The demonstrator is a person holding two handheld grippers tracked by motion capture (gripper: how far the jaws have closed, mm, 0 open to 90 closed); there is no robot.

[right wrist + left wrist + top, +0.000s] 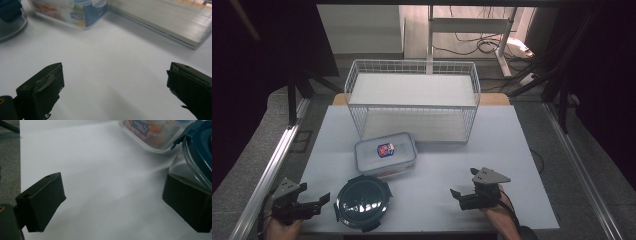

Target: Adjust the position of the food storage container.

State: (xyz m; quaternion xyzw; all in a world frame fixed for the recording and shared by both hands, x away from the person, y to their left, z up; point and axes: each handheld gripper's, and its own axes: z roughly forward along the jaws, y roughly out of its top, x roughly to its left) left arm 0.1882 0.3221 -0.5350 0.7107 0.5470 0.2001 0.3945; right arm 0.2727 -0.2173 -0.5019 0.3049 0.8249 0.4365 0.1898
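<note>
Right gripper (113, 92): two black jaws set wide apart, nothing between them, over bare white desk (107, 65). Clear rectangular plastic box with colourful printed labels (72, 12): far edge, toward left. Round clear glass container with dark blue rim (11, 20): far left corner, partly cut off. Pale flat board (160, 22): far right.

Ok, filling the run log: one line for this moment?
left tool: open, beside round container | right tool: open, empty | box: before basket

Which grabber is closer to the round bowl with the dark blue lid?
Left. The left gripper sits just beside the round bowl, at its left edge, jaws open. The right gripper is farther away, across bare table on the bowl's other side, also open.
</note>
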